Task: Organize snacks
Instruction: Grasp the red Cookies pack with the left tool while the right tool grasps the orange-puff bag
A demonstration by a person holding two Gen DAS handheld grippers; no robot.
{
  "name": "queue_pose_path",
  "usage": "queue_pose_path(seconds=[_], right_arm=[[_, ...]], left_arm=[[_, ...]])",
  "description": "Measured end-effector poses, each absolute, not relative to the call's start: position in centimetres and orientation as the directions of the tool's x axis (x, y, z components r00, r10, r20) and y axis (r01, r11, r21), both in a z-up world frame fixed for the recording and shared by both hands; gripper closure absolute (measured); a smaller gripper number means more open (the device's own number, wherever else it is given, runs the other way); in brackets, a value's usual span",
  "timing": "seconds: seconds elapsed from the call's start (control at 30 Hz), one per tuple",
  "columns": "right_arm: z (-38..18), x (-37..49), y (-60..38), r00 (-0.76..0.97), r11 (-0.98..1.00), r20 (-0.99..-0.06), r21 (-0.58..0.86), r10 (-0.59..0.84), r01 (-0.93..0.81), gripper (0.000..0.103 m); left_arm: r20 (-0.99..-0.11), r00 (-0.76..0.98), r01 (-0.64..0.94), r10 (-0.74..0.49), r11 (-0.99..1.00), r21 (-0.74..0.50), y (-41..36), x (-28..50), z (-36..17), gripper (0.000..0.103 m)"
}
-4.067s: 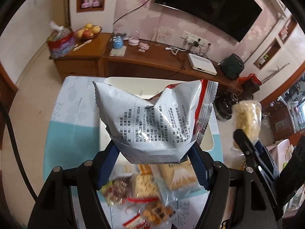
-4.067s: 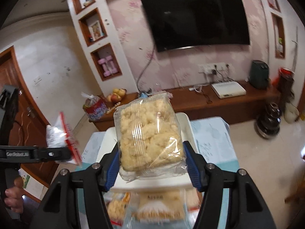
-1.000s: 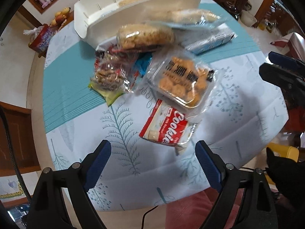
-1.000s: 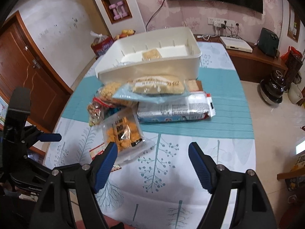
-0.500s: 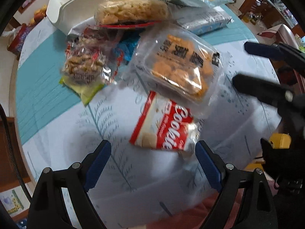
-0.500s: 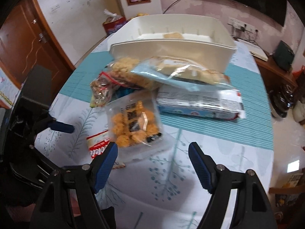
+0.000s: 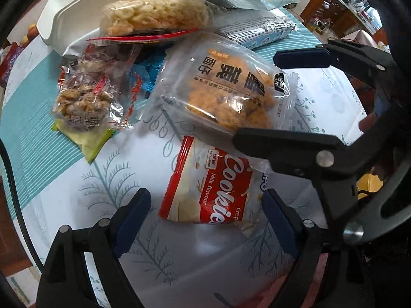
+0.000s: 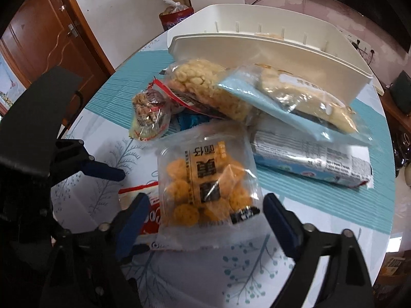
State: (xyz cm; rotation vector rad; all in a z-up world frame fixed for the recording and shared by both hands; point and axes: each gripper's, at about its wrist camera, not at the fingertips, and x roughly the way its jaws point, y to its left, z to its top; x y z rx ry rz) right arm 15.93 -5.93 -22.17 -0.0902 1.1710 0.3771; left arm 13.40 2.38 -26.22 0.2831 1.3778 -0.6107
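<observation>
2 handheld grippers hang over a leaf-patterned tablecloth [image 7: 108, 179]. The left gripper [image 7: 205, 213], fingers spread, straddles a red-and-white cookie packet [image 7: 213, 192] without touching it. The right gripper [image 8: 205, 213], jaws opening, straddles a clear packet of orange biscuits [image 8: 205, 177]. A white plastic bin [image 8: 295, 59] stands behind the snack pile.

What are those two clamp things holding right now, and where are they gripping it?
Nothing. The left gripper stands open around the red cookie packet; the right gripper, jaws opening, straddles the clear pack of orange biscuits.

Bare tablecloth [image 8: 257, 269] lies free nearside; piled snack packets [image 8: 205, 95] block the white bin [image 8: 269, 54].
</observation>
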Motion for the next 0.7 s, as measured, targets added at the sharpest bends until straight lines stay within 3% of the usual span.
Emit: queue_pose_path(seconds=[0.23,0.37,0.7], right_arm=[[-23.6,17.2,-5.7,0.311,0.942,-0.923,0.126,0.226,-0.312,0.007],[-24.1,17.8,-6.0,0.298,0.945,-0.921,0.165,0.25,-0.28,0.008],[-23.3,17.4,-7.4,0.285,0.937,-0.909,0.233,0.305,-0.262,0.02]], left_arm=[[-0.963,0.08,0.573,-0.257,0.802,-0.166,2.2,13.7,-26.5,0.021],[-0.959,0.087,0.586,-0.27,0.792,-0.17,1.3,14.3,-26.2,0.031],[-0.951,0.086,0.586,-0.296,0.787,-0.192,0.9,14.8,-26.0,0.048]])
